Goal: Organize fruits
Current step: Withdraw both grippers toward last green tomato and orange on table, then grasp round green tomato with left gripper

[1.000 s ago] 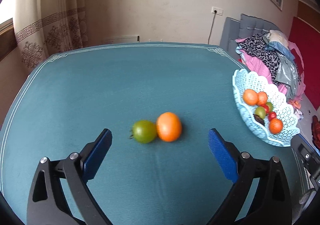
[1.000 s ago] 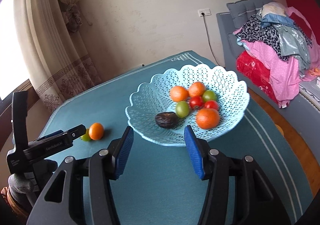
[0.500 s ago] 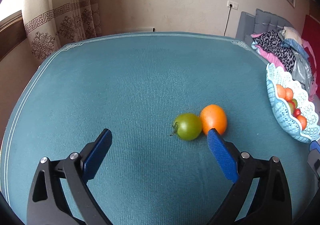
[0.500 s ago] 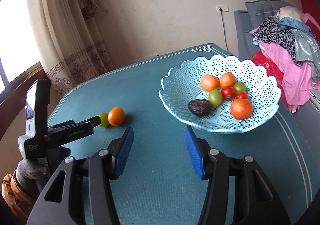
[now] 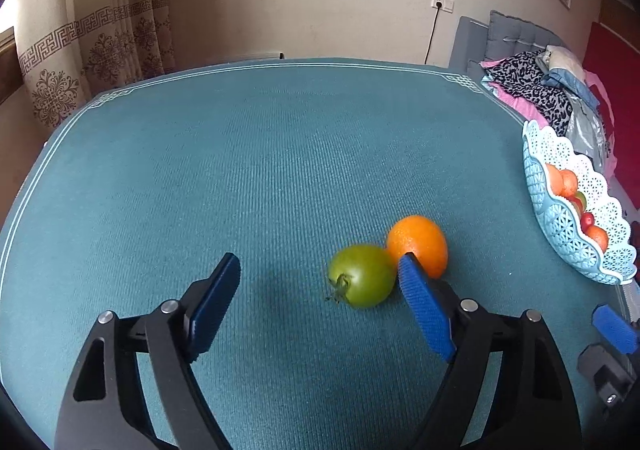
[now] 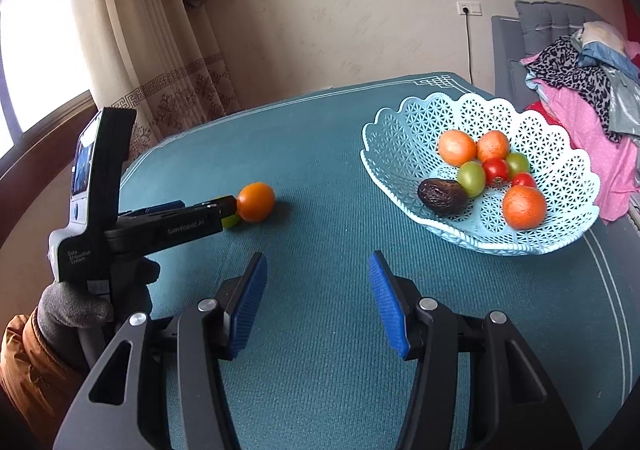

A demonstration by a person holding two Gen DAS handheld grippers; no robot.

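Observation:
A green tomato (image 5: 361, 276) and an orange (image 5: 418, 246) lie touching on the teal tablecloth (image 5: 280, 170). My left gripper (image 5: 319, 264) is open and its jaws are closing. The tomato sits between them by the right pad (image 5: 424, 306), whose tip pokes between tomato and orange; the left pad stands well clear. From the right wrist view the left gripper (image 6: 224, 210) reaches the orange (image 6: 256, 201), and the tomato (image 6: 231, 221) is mostly hidden. My right gripper (image 6: 318, 274) hangs open and empty over the cloth, left of the pale blue lattice basket (image 6: 400, 122).
The basket (image 5: 560, 234) holds several fruits: oranges, green and red tomatoes, one dark wrinkled fruit (image 6: 442, 196). A gloved hand (image 6: 76, 306) grips the left tool. A sofa piled with clothes (image 6: 580, 82) stands beyond the table's right edge; curtains (image 5: 100, 50) hang at the far left.
The left jaws have narrowed and the gripper has come closer, its right pad now between tomato and orange. The right gripper has swung left, so the basket now sits to its right.

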